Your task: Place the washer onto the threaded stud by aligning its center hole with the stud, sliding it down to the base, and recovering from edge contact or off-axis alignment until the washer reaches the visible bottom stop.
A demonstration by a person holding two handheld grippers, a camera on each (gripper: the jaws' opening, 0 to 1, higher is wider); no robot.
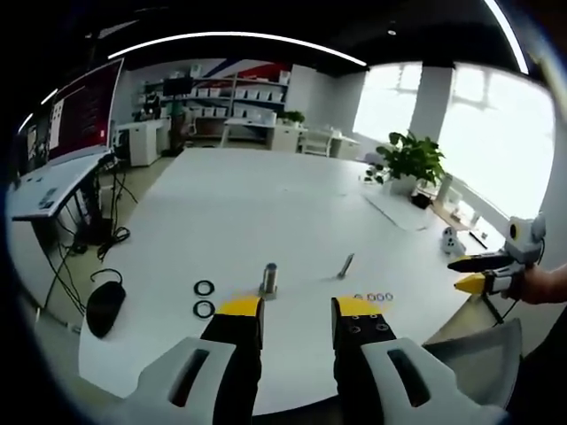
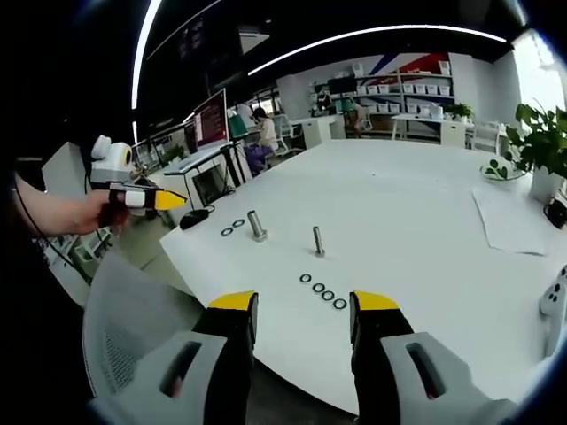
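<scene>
A thin threaded stud [image 1: 345, 265] [image 2: 317, 241] stands upright on the white table [image 1: 248, 204] [image 2: 399, 204]. Several small washers [image 1: 374, 297] [image 2: 322, 290] lie in a row just in front of it. A thicker metal cylinder [image 1: 268, 279] [image 2: 257, 225] stands nearby, with two black rings [image 1: 204, 297] [image 2: 233, 227] beside it. My left gripper [image 1: 299, 310] is open and empty, back from the table's near edge. My right gripper [image 2: 304, 305] is open too, holding nothing, short of the washers. Each gripper also appears hand-held in the other's view: right gripper [image 1: 483, 273], left gripper [image 2: 142, 199].
A black mouse [image 1: 104, 305] [image 2: 195, 218] lies near the table corner. A potted plant [image 1: 409, 159] [image 2: 540, 133] and a paper sheet [image 2: 514, 221] sit on the far side. A grey chair back [image 2: 133, 328] stands by the edge. Desks, monitors and shelves line the room beyond.
</scene>
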